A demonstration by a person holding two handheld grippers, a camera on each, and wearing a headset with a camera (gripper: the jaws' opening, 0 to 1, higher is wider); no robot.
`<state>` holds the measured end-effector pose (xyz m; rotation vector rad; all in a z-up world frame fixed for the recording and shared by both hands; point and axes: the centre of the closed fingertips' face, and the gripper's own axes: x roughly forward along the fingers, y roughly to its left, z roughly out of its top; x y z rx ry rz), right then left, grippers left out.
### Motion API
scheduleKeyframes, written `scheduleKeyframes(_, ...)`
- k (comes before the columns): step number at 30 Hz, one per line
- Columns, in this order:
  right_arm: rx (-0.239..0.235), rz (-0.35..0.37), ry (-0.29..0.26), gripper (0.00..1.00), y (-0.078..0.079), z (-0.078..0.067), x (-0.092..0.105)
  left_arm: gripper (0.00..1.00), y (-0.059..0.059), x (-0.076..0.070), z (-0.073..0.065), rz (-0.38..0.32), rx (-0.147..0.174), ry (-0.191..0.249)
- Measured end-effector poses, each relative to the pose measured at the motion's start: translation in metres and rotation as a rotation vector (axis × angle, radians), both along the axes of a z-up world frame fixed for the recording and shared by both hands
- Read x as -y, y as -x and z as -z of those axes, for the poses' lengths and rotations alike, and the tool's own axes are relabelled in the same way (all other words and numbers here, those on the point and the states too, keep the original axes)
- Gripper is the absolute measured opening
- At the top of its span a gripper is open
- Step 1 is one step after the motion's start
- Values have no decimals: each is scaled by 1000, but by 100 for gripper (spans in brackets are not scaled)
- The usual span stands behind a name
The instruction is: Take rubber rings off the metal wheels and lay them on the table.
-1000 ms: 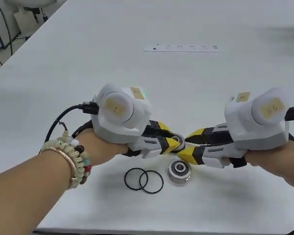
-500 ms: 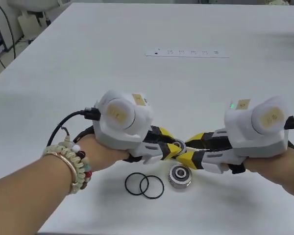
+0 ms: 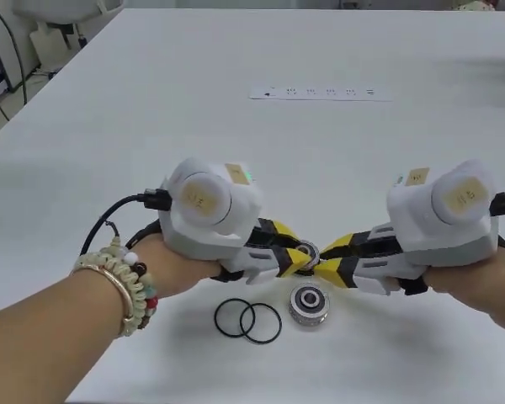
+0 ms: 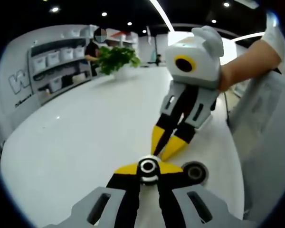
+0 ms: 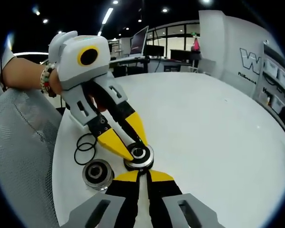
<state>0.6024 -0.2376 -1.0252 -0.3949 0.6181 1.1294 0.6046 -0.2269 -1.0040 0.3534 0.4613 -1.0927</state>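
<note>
Left gripper (image 3: 295, 257) jaws pinch a metal wheel (image 4: 148, 166), right gripper (image 5: 138, 173) jaws pressed together at its rim: stripping step looks under way, and next it likely needs a steady outward peel.

Tally running, all on one broad white table (image 3: 151, 109).

- Small round silver metal wheels with dark hubs: counting two, the held wheel (image 3: 305, 251) sitting between yellow jaws and the loose wheel (image 3: 309, 303) lying flat.
- Thin black rubber rings: counting two, one ring (image 3: 233, 317) overlapping the second ring (image 3: 262, 322).
- White handheld grippers with black-and-yellow jaws: counting two, the left gripper (image 3: 296, 257) and the right gripper (image 3: 321, 265), each showing two jaws.
- Flat white power strip (image 3: 321, 92): counting one.
- Green leafy plant (image 4: 115, 58): counting one.
- Beaded bracelets (image 3: 128, 278) on one wrist: several are stacking up, exact number unclear.
</note>
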Motion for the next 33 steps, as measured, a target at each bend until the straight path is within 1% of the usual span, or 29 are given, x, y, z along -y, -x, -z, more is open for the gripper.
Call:
scheduleKeyframes(1, -30, 8, -29, 1, 2, -1, -2, 14, 0, 0, 0, -1, -1, 1)
scheduleKeyframes(2, -31, 17, -25, 1, 1, 0, -1, 14, 0, 0, 0, 0, 0, 1)
scheduleKeyframes(5, -22, 12, -15, 2, 3, 0, -2, 14, 0, 0, 0, 0, 0, 1)
scheduleKeyframes(7, -32, 22, -17, 2, 2, 0, -1, 14, 1, 0, 0, -1, -1, 2)
scheduleKeyframes(8, -79, 64, -42, 2, 3, 1, -1, 14, 1, 0, 0, -2, -2, 3)
scheduleKeyframes(9, -111, 90, -62, 2, 3, 1, -1, 14, 1, 0, 0, -3, -2, 3)
scheduleKeyframes(10, -186, 148, -107, 2, 3, 1, -1, 14, 1, 0, 0, -6, -4, 6)
scheduleKeyframes(11, -221, 178, -134, 2, 0, 1, 1, 14, 1, 0, 0, -7, -4, 8)
scheduleKeyframes(12, -246, 182, -167, 3, -1, 0, -1, 14, 1, 0, 0, -8, -7, 11)
scheduleKeyframes(13, -233, 165, -150, 3, 1, 0, 1, 14, 1, 0, 0, -9, -9, 14)
scheduleKeyframes(15, -209, 150, -148, 3, 2, -2, -2, 14, 1, 1, 0, -8, -8, 14)
scheduleKeyframes(16, -223, 146, -154, 3, 4, -2, -3, 14, 1, 1, 0, -7, -7, 14)
scheduleKeyframes(18, -245, 168, -168, 2, 4, -2, -2, 14, 1, 0, 0, -7, -8, 16)
scheduleKeyframes(20, -251, 189, -163, 0, 2, -1, -2, 14, 1, 0, 0, -7, -7, 17)
scheduleKeyframes(23, -245, 195, -143, 0, 2, -1, -3, 14, 1, 0, 0, -5, -4, 15)
scheduleKeyframes(24, -258, 216, -146, 0, 1, -1, -2, 14, 1, 0, 0, -4, -3, 13)
scheduleKeyframes(25, -285, 243, -158, 0, 0, -2, -2, 14, 1, 0, 0, -2, -2, 12)
scheduleKeyframes(27, -299, 266, -174, 0, -2, -3, -1, 14, 2, 0, 0, -1, 0, 12)
scheduleKeyframes(28, -317, 280, -192, 0, -3, -4, 0, 14, 2, 0, 0, -1, 0, 12)
scheduleKeyframes(29, -337, 291, -206, 0, -2, -5, 0, 14, 2, 0, 0, 1, 3, 9)
scheduleKeyframes(30, -368, 309, -234, 0, -2, -7, 1, 14, 2, 0, 0, 3, 4, 8)
scheduleKeyframes(31, -378, 315, -261, 0, -3, -10, 0, 14, 2, 0, 0, 3, 3, 10)
scheduleKeyframes(32, -393, 321, -276, 0, -3, -11, 0, 14, 1, 0, 0, 2, 2, 12)
scheduleKeyframes(33, -394, 321, -290, 0, -4, -12, 2, 14, 1, 0, 0, 1, 2, 14)
